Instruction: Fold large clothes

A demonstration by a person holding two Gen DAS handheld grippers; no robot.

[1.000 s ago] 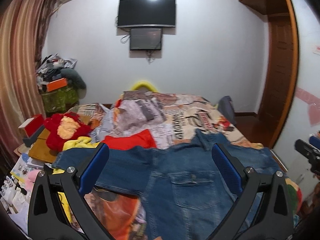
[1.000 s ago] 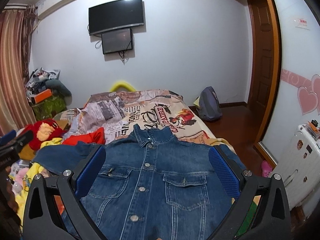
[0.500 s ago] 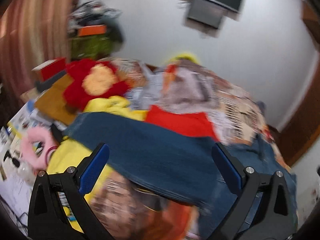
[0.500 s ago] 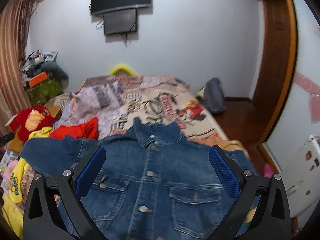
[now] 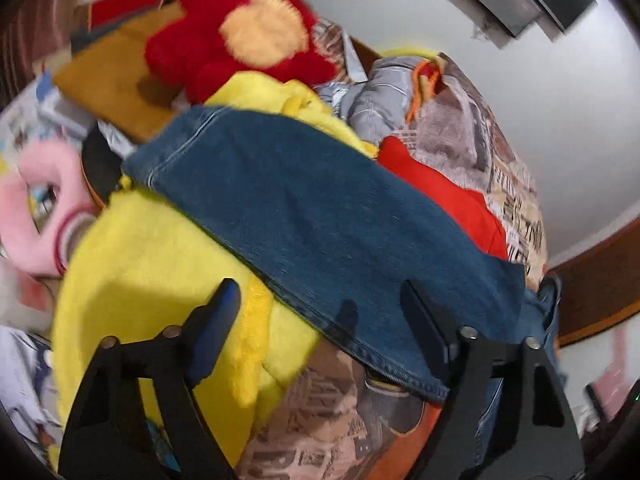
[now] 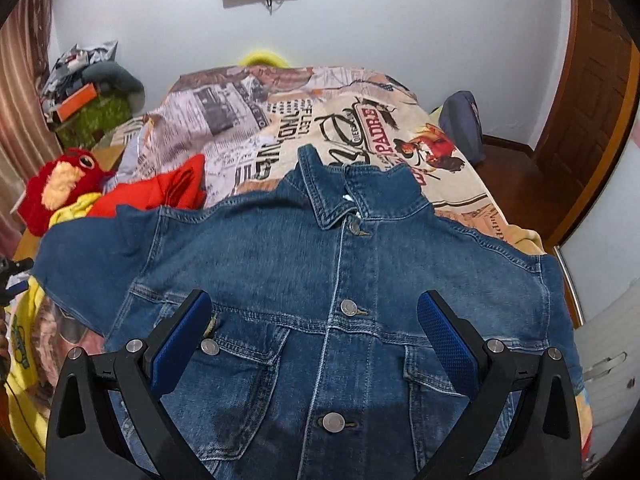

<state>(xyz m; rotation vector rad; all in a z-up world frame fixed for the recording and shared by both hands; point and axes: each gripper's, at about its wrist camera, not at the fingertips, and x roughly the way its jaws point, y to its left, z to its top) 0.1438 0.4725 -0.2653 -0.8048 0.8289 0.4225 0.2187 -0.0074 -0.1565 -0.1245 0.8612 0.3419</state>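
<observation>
The big bed (image 6: 460, 184) with the newspaper-print cover fills most of the room, and the denim jacket (image 6: 340, 280) lies spread out flat on it, front side up, buttons closed, collar pointing to the far wall. No part of the jacket is folded yet, so the job looks like it is only at the start. One sleeve (image 5: 320, 220) sticks out to the side and rests on top of a yellow fluffy thing (image 5: 152, 280), with a red cloth (image 5: 440, 200) just beside it and a red plush toy (image 5: 240, 40) farther off. The other sleeve hangs off the far side of the bed in the right wrist view. The left gripper (image 5: 320, 300) is low over that first sleeve, and its jaws have just been closing a bit, but they are not shut; the sleeve's lower edge sits between them and the pads do not press on it. The right gripper (image 6: 316, 320) hangs above the chest of the jacket with its jaws wide apart and nothing in them. I think the sleeve will be grabbed first and laid over the body. Then the other sleeve and the body folds are left.
</observation>
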